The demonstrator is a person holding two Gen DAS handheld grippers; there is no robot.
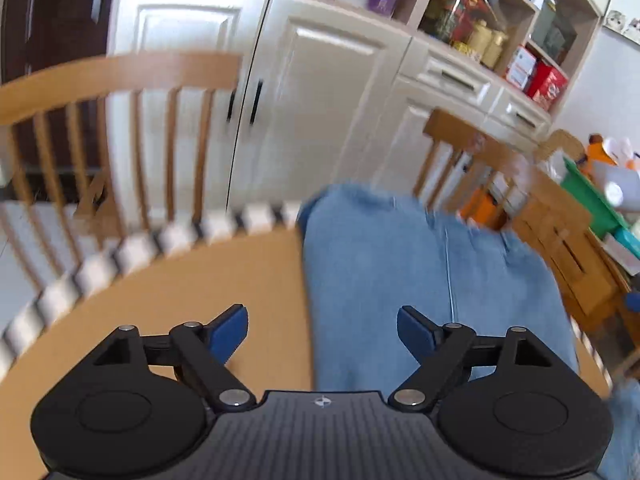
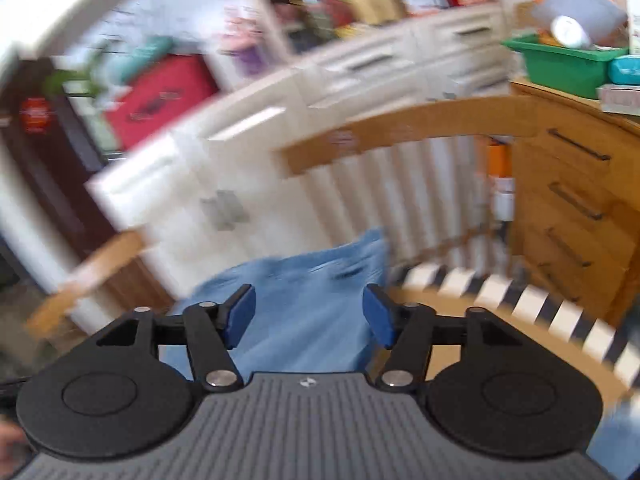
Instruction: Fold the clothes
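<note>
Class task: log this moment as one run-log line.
left gripper open | right gripper open | jeans flat on table, unheld

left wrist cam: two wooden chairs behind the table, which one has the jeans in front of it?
The right-hand chair, the one by the drawers. The jeans reach the table edge beneath it; the left chair faces bare tabletop.

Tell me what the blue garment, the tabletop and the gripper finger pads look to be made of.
Blue garment: looks like denim, light-washed and matte, with a stitched seam running down it.
Tabletop: seems wood or wood veneer, smooth tan surface; grain is too blurred to confirm.
Finger pads of the left gripper: likely matte blue rubber or soft plastic, set on black hard-plastic linkages with metal pins.
</note>
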